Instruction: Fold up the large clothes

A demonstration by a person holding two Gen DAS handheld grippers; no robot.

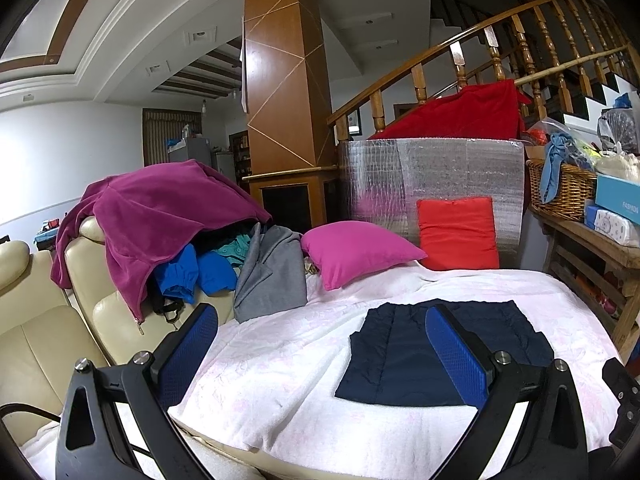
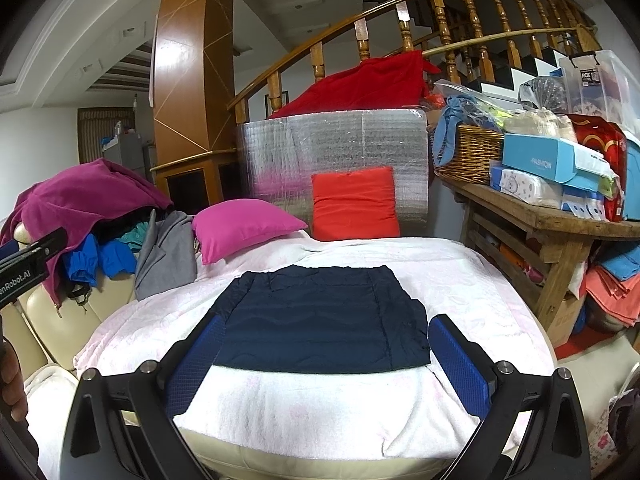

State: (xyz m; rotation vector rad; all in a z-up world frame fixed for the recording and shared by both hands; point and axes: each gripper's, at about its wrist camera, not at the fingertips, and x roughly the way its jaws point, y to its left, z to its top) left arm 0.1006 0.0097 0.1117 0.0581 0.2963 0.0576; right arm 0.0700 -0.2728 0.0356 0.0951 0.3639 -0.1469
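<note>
My left gripper [image 1: 320, 356] has its fingers spread wide, holding nothing. My right gripper [image 2: 326, 360] is spread wide too, also empty. Just past them I see one dark blue garment [image 2: 320, 320], folded flat into a neat block on the white blanket [image 2: 320, 404]. Its long side runs left to right. Farther back sit two pillows, pink [image 2: 240, 226] and red [image 2: 354, 206]. One clothes pile [image 1: 172, 228] sits far left.

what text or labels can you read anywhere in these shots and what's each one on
"FASHION": on the light blue cardboard box on the wooden side table.
"ROX": black label on the clear plastic storage bin; its smaller print is unreadable.
"...nRobot.AI": cut off at the frame edge, on the black left gripper.
Print on the white patterned pack: too blurred.
</note>
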